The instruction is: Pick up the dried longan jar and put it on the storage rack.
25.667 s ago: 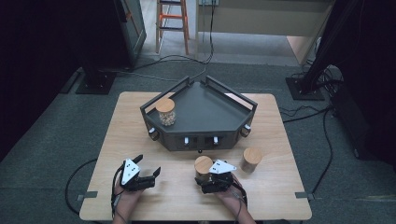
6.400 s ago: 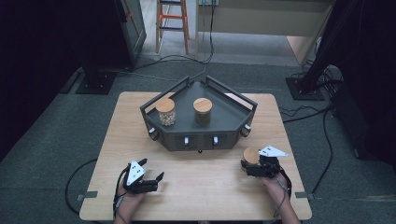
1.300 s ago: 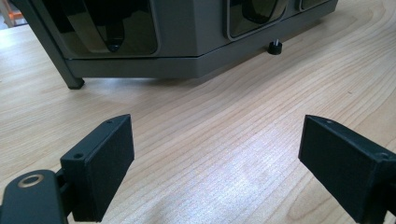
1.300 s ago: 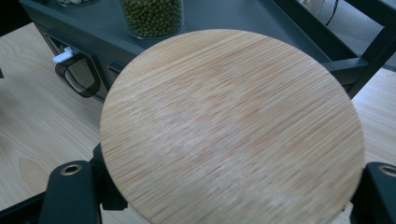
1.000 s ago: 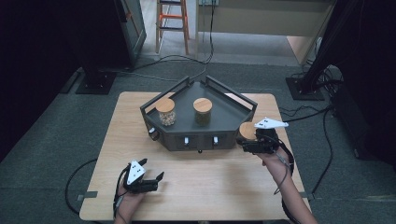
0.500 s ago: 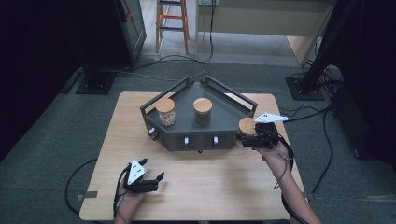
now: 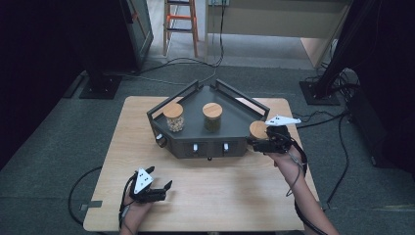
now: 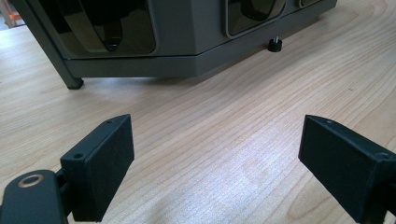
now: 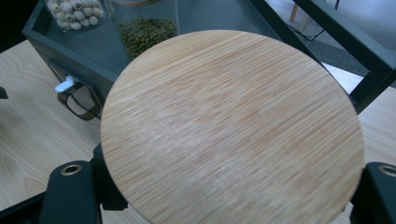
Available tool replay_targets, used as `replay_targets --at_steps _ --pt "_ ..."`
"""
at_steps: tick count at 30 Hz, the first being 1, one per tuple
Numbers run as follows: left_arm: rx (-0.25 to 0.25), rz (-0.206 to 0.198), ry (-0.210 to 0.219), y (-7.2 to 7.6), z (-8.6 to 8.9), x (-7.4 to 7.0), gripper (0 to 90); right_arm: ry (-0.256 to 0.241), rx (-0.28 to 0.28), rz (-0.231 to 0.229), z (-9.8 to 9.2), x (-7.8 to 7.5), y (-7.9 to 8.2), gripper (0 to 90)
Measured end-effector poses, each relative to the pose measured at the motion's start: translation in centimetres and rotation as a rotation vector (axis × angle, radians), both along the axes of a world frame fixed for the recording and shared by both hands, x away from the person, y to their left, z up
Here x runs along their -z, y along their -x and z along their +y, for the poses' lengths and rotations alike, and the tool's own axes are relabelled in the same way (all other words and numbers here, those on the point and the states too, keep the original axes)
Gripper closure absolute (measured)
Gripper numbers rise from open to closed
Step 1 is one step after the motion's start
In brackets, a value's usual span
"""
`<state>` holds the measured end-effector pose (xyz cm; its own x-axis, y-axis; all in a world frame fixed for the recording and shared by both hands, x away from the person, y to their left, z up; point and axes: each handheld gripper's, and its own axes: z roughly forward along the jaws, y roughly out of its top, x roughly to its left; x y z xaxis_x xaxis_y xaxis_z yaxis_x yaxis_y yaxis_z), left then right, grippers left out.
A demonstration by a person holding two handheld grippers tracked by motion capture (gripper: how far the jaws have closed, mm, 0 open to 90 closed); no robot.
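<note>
The right gripper has its fingers closed around a bamboo-lidded jar, held at the right front corner of the dark tray, just outside its rail. Two jars already stand on the tray: one of pale seeds and one of green beans. The likely risk is the jar's base clipping the rail, or knocking the bean jar. The left gripper rests on the counter in front of the tray, fingers open and empty.

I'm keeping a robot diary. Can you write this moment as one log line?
right gripper: shut on third jar, at tray's right edge | left gripper: open, on table | two jars on tray
</note>
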<state>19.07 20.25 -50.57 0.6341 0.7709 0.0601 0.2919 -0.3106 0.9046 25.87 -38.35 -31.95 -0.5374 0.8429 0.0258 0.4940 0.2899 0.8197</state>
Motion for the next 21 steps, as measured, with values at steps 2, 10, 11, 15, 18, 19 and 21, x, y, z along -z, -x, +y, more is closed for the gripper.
replay_targets --at_steps 2,10,11,15,18,19,21 --pt "0.001 0.000 -0.001 0.0 0.0 0.0 10.4 0.002 0.002 0.003 0.1 -0.2 -0.2 25.2" --pt "0.000 0.001 0.001 0.0 0.0 0.0 10.3 0.006 0.009 0.005 0.2 -0.7 -1.0 25.2" --pt "0.000 0.001 0.001 0.0 0.0 0.0 10.3 0.007 0.010 0.003 0.3 -0.7 -1.0 25.2" --pt "0.002 0.000 -0.002 0.0 0.0 0.0 10.3 0.013 0.011 -0.005 0.4 -0.8 -1.2 25.3" --pt "0.002 0.000 -0.002 0.0 0.0 0.0 10.3 0.010 0.015 -0.005 0.4 -0.8 -1.4 25.3" --pt "0.002 0.000 0.000 0.0 0.0 0.0 10.4 0.009 0.016 -0.003 0.5 -0.8 -1.5 25.2" --pt "0.001 0.000 0.003 0.0 0.0 0.0 10.3 0.015 0.019 -0.006 0.6 -0.8 -1.6 25.2"
